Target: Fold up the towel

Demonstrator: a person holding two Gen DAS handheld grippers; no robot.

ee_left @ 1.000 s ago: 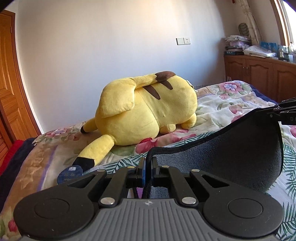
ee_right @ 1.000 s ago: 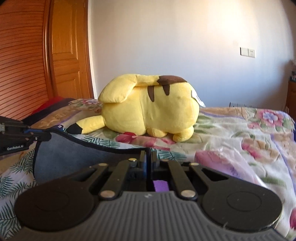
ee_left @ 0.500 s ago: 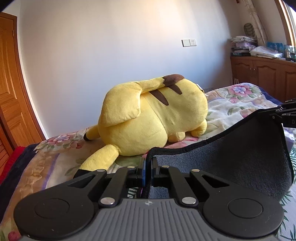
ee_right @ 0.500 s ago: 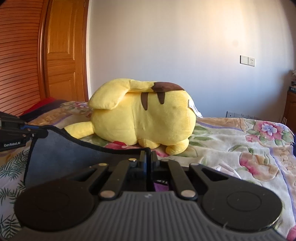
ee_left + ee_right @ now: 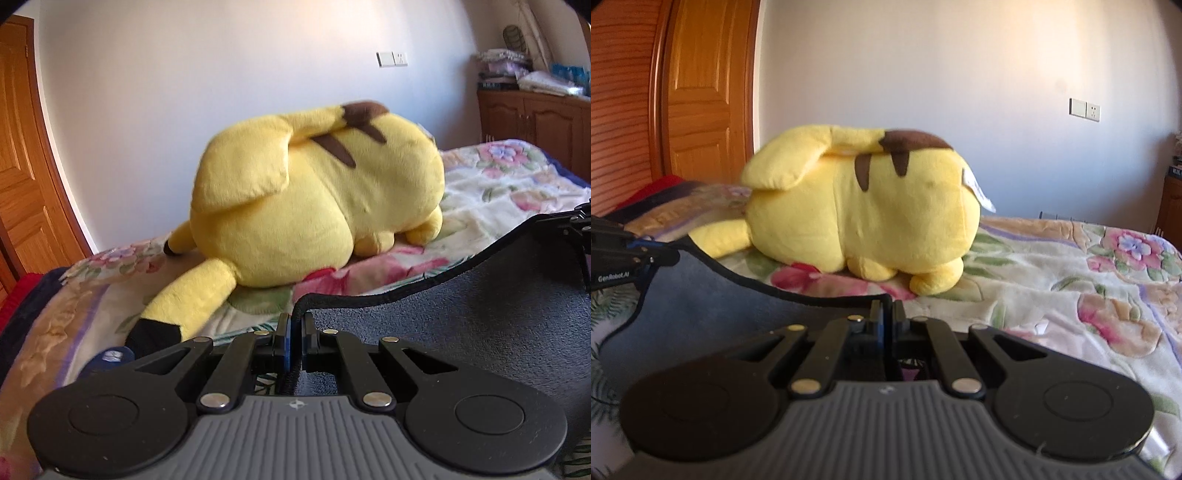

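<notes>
A dark grey-blue towel (image 5: pixel 461 325) with a black hem hangs stretched between my two grippers above the bed. My left gripper (image 5: pixel 294 325) is shut on one top corner of it. My right gripper (image 5: pixel 886 314) is shut on the other top corner; the towel (image 5: pixel 713 306) spreads to its left. The right gripper also shows at the right edge of the left wrist view (image 5: pixel 576 221), and the left gripper at the left edge of the right wrist view (image 5: pixel 624 254). The lower part of the towel is hidden behind the gripper bodies.
A large yellow plush toy (image 5: pixel 317 206) lies on the floral bedspread (image 5: pixel 1071 288) just beyond the towel. A wooden door (image 5: pixel 701 92) is at the left, a white wall behind, and a wooden cabinet (image 5: pixel 535 125) with piled items at the far right.
Both grippers have moved forward toward the plush toy with the towel held between them; the toy looks larger and nearer. Both stay shut on the corners.
</notes>
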